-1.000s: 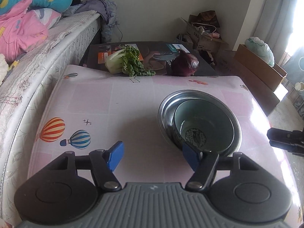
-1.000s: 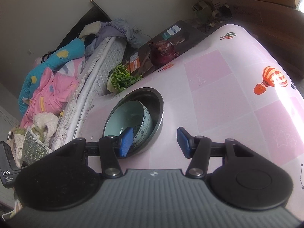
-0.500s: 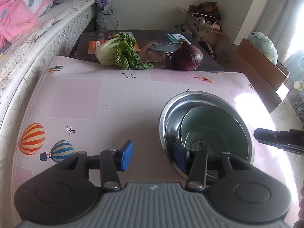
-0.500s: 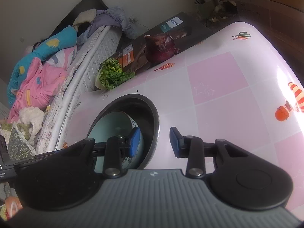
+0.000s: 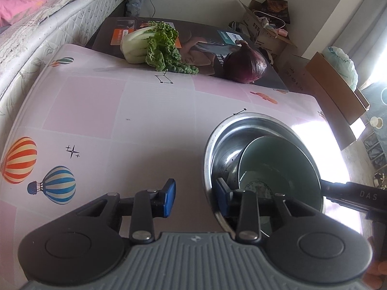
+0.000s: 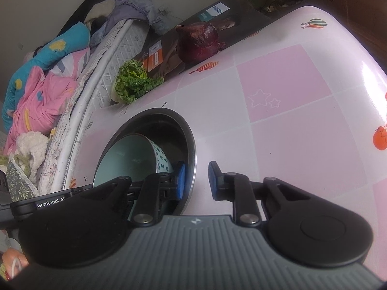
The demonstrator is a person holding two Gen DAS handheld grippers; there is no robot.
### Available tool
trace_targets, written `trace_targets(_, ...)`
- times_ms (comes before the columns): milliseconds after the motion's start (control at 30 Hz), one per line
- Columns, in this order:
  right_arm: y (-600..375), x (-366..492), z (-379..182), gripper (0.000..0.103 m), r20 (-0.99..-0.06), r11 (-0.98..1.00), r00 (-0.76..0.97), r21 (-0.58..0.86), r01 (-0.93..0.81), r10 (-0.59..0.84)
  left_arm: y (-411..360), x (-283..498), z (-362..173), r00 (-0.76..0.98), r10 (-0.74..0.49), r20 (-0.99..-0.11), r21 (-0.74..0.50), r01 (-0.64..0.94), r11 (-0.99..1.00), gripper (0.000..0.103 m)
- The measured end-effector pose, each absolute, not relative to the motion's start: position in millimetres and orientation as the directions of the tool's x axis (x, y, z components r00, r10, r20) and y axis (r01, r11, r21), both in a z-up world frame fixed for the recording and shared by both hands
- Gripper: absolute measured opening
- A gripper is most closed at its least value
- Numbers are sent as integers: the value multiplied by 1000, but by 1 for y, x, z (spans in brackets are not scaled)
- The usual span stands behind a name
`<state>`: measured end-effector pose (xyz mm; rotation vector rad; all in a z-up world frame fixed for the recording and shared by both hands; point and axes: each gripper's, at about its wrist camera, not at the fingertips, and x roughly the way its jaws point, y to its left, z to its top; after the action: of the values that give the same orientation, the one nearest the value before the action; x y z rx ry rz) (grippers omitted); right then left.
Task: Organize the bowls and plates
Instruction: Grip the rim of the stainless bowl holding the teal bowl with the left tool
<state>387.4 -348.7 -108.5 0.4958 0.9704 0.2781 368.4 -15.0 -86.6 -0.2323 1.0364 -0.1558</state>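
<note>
Two grippers, one target: you've got both straddling the rim of the steel bowl (image 5: 254, 130), which sits on the counter (image 5: 108, 120) with the pale green ceramic bowl (image 5: 285, 159) nested inside it, tipped against the wall nearest your right gripper. Your left gripper (image 5: 196, 197) is closing, one pad outside the steel wall and one inside, a clear gap left on the outer side. Your right gripper (image 6: 197, 178) is narrower and closing too, its pads either side of the opposite rim, not yet pressing as far as I can see. This looks like the grasp step of a two-handed lift. Next you'll want both pinches firm and even before raising, or the ceramic bowl may slide.

The counter wears a glossy pink-checked cloth with balloon prints. Beyond the steel bowl, at the far edge, lie a leafy cabbage (image 5: 154, 46) and a red onion (image 5: 246, 66) on a dark box. A bed (image 6: 60, 91) piled with bedding runs alongside.
</note>
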Motion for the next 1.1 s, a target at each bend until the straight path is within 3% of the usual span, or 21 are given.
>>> trace_targets(333, -344, 395, -119, 13, -708, 837, 537, 547, 9, 458, -14, 373, -92, 493, -253, -832, -290, 2, 957, 34)
trace_targets(533, -342, 396, -119, 11, -699, 837, 547, 547, -5, 460, -20, 372, -90, 501, -255, -827, -287, 13, 958, 20)
trace_targets(600, -341, 395, -118, 9, -695, 836, 548, 548, -14, 465, -24, 371, -89, 504, -256, -825, -285, 20, 958, 11)
trace_targets(1100, -342, 388, -117, 9, -707, 840, 538, 542, -4, 459, -28, 369, -88, 509, -245, -825, -274, 18, 961, 10)
